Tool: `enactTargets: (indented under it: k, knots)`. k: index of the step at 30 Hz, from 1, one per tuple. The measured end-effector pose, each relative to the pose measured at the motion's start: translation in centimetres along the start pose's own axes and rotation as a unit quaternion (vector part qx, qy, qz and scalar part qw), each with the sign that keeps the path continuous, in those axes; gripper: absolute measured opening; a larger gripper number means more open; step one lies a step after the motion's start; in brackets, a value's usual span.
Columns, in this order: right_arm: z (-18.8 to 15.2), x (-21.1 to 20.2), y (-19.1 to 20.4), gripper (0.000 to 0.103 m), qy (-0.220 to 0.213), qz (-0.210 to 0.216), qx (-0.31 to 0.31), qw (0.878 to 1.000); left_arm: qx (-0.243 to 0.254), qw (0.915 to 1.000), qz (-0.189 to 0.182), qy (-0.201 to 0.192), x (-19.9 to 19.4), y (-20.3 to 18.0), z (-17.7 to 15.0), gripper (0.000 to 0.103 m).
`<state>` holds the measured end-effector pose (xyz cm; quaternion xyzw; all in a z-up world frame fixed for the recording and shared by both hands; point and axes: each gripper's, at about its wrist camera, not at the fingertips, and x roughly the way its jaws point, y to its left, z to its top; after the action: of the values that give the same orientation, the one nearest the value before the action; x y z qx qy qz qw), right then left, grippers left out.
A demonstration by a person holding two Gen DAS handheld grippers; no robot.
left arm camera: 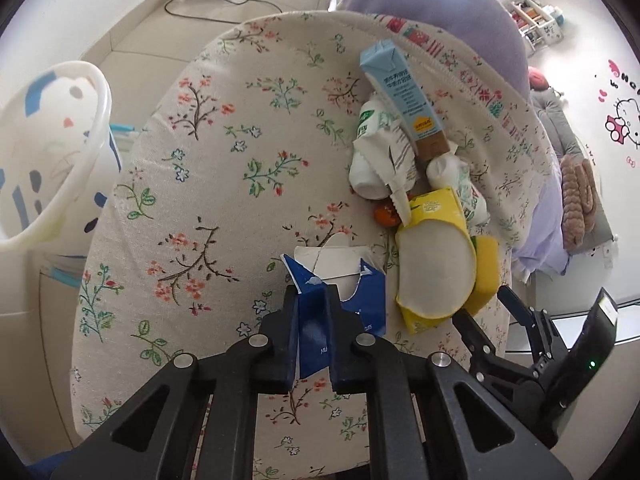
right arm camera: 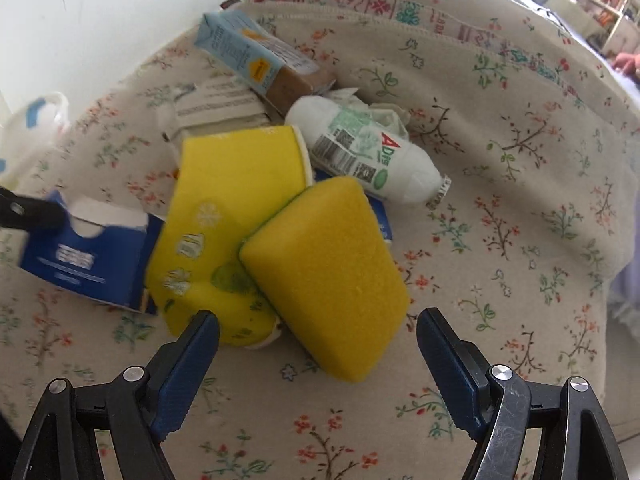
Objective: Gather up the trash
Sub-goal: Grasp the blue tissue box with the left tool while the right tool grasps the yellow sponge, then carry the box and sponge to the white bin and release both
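- Left tongs (left arm camera: 312,300) gripped the torn blue carton (left arm camera: 320,320), nearest, not yet binned.
- Right tongs (right arm camera: 318,332) stood open just before the yellow sponge (right arm camera: 324,276).
- Beyond the sponge, yellow cup (right arm camera: 224,216), white bottle (right arm camera: 360,148) and pale-blue carton (right arm camera: 248,56) remained.
- The bin (left arm camera: 60,152) stood far left of the sponge.

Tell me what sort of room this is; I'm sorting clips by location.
Probably a home bedroom or child's room: a floral cloth covers the surface, cartoon cat stickers decorate the wall, and a toy shelf stands behind.
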<state>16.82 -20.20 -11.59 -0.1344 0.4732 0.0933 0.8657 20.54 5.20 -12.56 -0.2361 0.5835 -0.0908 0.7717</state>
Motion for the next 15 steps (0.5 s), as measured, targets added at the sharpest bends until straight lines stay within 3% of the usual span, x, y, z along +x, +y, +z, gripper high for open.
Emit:
enactTargets:
  k: [5,7,11,15]
  knots:
    - [0.5,0.6,-0.3,0.084,-0.007,-0.036,0.003,0.999,-0.005,0.9996,-0.018,-0.021,-1.9,1.0,0.2,0.009]
    - [0.6,0.7,0.2,0.079,-0.016,-0.048,-0.009,0.999,-0.006,0.9992,-0.025,-0.031,-2.8,1.4,0.3,0.008]
    - [1.0,0.8,0.5,0.033,-0.017,-0.044,-0.012,0.999,-0.011,0.9985,-0.035,-0.042,-3.6,1.4,0.3,0.008]
    - [1.3,-0.4,-0.8,0.028,-0.035,-0.018,0.025,0.999,-0.016,0.9972,-0.05,-0.054,-4.7,1.6,0.6,0.007]
